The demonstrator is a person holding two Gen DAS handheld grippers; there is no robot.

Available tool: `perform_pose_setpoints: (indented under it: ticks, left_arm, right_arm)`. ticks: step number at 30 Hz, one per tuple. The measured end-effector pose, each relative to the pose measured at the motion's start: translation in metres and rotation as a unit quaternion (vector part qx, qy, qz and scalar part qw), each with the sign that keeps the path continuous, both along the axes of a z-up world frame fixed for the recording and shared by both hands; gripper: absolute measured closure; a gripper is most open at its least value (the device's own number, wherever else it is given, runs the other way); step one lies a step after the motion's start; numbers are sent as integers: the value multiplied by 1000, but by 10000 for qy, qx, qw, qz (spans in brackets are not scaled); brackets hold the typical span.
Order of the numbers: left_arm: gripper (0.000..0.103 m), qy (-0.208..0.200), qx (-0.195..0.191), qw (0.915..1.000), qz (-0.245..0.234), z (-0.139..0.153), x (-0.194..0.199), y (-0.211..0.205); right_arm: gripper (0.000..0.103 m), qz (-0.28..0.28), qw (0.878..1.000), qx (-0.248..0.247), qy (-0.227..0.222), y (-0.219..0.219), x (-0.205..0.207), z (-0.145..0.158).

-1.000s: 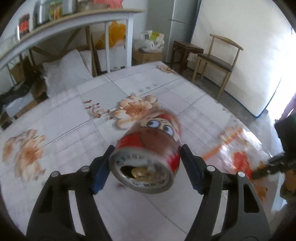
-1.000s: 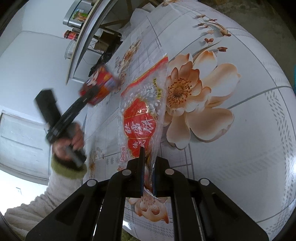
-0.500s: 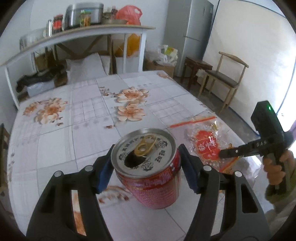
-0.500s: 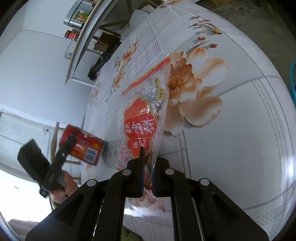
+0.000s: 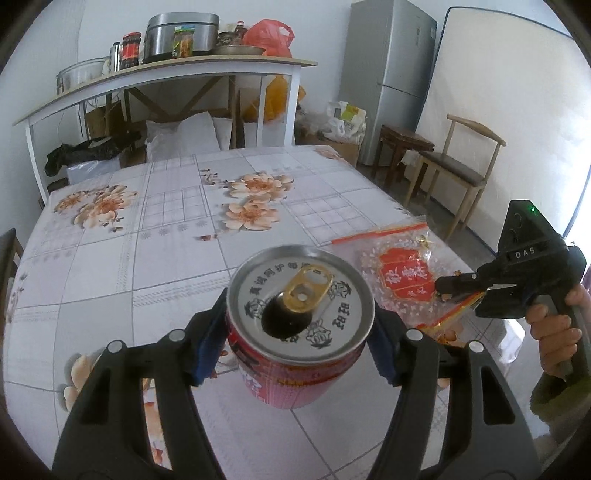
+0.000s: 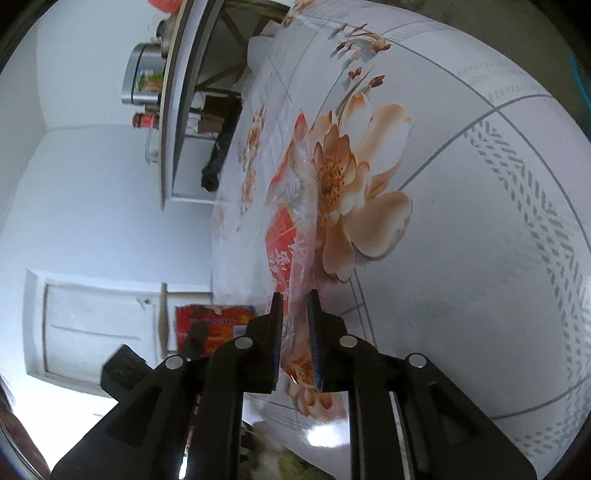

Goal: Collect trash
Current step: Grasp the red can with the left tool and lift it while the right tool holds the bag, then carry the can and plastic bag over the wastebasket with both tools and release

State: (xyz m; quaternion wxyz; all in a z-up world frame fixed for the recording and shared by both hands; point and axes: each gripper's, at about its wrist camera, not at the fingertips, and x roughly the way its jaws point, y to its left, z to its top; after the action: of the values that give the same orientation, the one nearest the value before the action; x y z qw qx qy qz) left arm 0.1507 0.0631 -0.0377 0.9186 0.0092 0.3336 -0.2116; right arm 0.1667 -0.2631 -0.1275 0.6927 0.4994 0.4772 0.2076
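A loaded shelf (image 5: 166,70), fridge (image 5: 388,74) and wooden chair (image 5: 458,166) ring the floral surface (image 5: 147,258). The left tongs (image 5: 299,332) pinch an upright opened red drink can (image 5: 299,325). Only the right-wrist view shows the right tongs (image 6: 295,325) just easing apart, their pads slightly clear of the clear red-printed snack bag (image 6: 291,206) between them.

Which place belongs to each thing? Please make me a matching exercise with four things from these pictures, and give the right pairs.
Things:
1. red drink can
2. plastic snack bag
3. wooden chair
4. steel cooker pot

Places:
a. on the high shelf
b. standing on the floor
c. gripped in the left gripper
d. lying on the flowered tablecloth

Pairs: 1-c, 2-d, 3-b, 4-a
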Motion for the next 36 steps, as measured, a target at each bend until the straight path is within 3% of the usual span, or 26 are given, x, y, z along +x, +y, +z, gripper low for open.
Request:
perform_pose_setpoints:
  ticks: [11, 27, 32, 36]
  left_arm:
    - [40, -37, -119, 9999, 58, 5, -5, 1]
    - [40, -295, -580, 9977, -211, 43, -6, -18]
    - [40, -325, -869, 9936, -652, 67, 3, -45]
    - [40, -332, -1031, 9857, -1291, 90, 13, -89]
  right_arm:
    - [96, -155, 9997, 154, -107, -9, -9, -2]
    - [97, -498, 9958, 44, -765, -45, -33, 44]
    - [97, -1067, 9882, -233, -1071, -91, -63, 73]
    - [97, -1931, 9689, -784, -1333, -147, -112, 101]
